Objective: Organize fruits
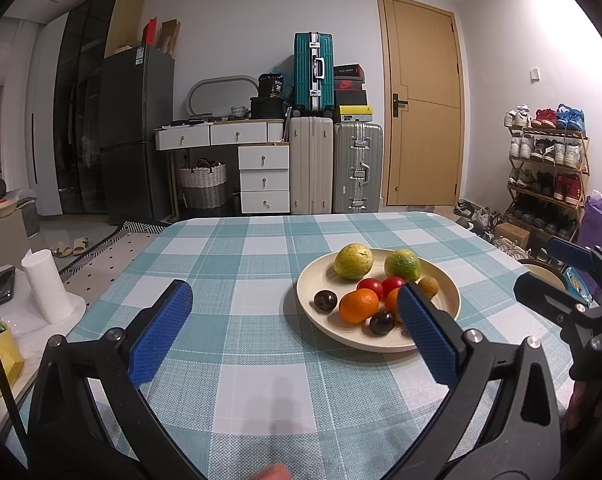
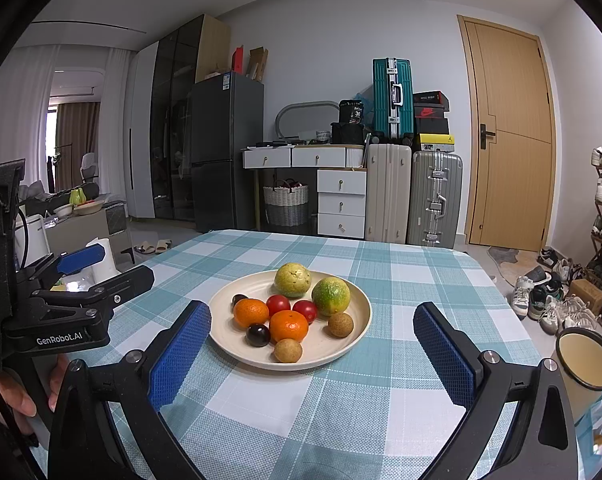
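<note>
Blue textured pads line both spread fingers of the left hand-held gripper [image 1: 295, 320], which hovers over the checked surface [image 1: 237, 280] holding nothing. Its right finger overlaps the near side of the cream plate [image 1: 313, 276], covering part of one orange fruit, so the plate sits ahead and to the right of it. The right hand-held gripper [image 2: 313, 340] is likewise wide apart and empty, with the plate [image 2: 229, 300] lying straight ahead between its fingers, apart from both pads.

From the right wrist, the whole plate shows: two yellow-green fruits [image 2: 293, 280] at the back, two small red ones [image 2: 279, 304], two oranges [image 2: 289, 325], two dark plums [image 2: 258, 335] and two brown longans [image 2: 288, 351]. From the left wrist only one longan and one full orange are clear.

Only the right view shows an enamel mug [image 2: 587, 356] at the surface's right edge, cut off by the finger mount; only the left shows a white paper roll [image 1: 47, 288] on a side table.
</note>
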Demonstrator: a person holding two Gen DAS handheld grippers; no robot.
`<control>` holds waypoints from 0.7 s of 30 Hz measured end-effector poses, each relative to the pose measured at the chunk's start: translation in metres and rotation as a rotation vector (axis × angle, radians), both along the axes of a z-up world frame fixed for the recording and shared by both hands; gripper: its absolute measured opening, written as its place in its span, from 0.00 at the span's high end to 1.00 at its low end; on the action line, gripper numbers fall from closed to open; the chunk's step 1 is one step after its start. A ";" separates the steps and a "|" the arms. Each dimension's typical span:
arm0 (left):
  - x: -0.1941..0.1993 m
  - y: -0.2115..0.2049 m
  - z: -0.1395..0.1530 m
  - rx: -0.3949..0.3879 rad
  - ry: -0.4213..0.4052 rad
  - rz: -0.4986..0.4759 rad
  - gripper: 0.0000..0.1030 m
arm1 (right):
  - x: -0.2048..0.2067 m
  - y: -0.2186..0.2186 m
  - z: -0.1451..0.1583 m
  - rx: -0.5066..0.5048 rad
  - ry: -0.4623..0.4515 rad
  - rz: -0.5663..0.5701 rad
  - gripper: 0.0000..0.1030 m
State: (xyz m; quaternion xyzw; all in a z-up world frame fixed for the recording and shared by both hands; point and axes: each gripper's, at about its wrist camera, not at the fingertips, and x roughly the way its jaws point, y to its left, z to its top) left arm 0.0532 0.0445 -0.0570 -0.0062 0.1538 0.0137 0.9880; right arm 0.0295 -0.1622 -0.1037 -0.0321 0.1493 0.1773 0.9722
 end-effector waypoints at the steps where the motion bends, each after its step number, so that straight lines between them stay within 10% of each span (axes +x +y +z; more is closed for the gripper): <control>1: 0.000 0.000 0.000 0.000 0.000 0.000 0.01 | 0.000 0.000 0.000 0.000 0.000 0.000 0.00; 21: 0.002 -0.004 -0.003 0.001 0.009 -0.013 0.01 | 0.000 0.000 0.000 0.000 0.000 0.000 0.00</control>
